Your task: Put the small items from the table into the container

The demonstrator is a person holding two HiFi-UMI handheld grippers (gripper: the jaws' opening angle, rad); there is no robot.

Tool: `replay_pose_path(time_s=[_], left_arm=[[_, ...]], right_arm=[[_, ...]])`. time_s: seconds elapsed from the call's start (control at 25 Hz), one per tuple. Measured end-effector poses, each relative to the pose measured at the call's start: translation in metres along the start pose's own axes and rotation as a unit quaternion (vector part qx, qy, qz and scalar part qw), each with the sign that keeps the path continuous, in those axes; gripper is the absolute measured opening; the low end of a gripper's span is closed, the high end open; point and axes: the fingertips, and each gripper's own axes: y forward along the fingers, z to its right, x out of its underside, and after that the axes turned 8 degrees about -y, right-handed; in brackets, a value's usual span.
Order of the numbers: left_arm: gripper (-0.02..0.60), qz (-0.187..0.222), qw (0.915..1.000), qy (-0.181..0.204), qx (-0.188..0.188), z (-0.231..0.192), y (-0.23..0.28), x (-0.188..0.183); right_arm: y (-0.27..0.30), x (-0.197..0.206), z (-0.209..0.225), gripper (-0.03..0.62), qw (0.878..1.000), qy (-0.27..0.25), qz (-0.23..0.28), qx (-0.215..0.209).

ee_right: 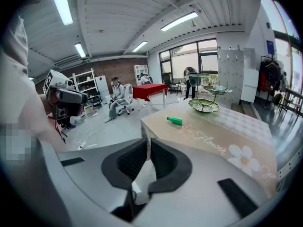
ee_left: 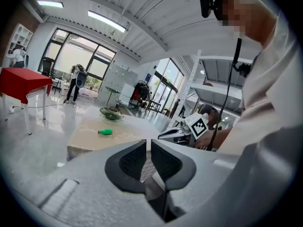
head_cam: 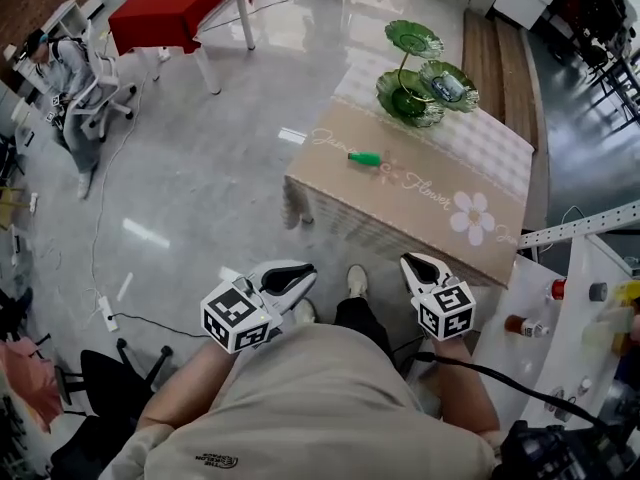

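Observation:
A small green bottle-shaped item (head_cam: 365, 158) (ee_left: 105, 132) (ee_right: 174, 121) lies on the beige flowered tablecloth (head_cam: 400, 218). At the table's far end stands a green glass tiered dish (head_cam: 410, 98) (ee_left: 112, 112) (ee_right: 203, 105); one of its bowls holds a small object (head_cam: 447, 88). Both grippers are held close to the person's body, well short of the table. My left gripper (head_cam: 290, 276) (ee_left: 150, 148) has its jaws together with nothing between them. My right gripper (head_cam: 425, 266) (ee_right: 148, 148) is likewise shut and empty.
A red-covered table (head_cam: 180, 3) stands far left, with a seated person (head_cam: 75, 78) beside it. A white shelf with small bottles (head_cam: 570, 318) is at the right. A black chair (head_cam: 110, 383) and floor cables (head_cam: 110, 313) are at the lower left.

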Motion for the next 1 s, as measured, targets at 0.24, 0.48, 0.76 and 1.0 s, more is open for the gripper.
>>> replay_pose_path(time_s=[0.24, 0.48, 0.76, 1.0], left_arm=[[0.028, -0.002, 0.9999, 0.012, 0.004, 0.006, 0.002, 0.005], [0.028, 0.017, 0.9998, -0.009, -0.010, -0.005, 0.002, -0.005], [0.029, 0.040, 0.9973, -0.025, -0.057, -0.024, 0.005, -0.022], [0.029, 0.072, 0.9894, -0.048, -0.117, -0.036, 0.012, -0.040]], right_arm=[[0.001, 0.005, -0.020, 0.034, 0.999, -0.045, -0.003, -0.012], [0.028, -0.016, -0.003, 0.037, 0.993, -0.105, 0.010, -0.043], [0.104, -0.044, 0.060, 0.146, 0.982, -0.172, 0.001, -0.081], [0.179, -0.049, 0.107, 0.157, 0.966, -0.232, -0.024, -0.113]])
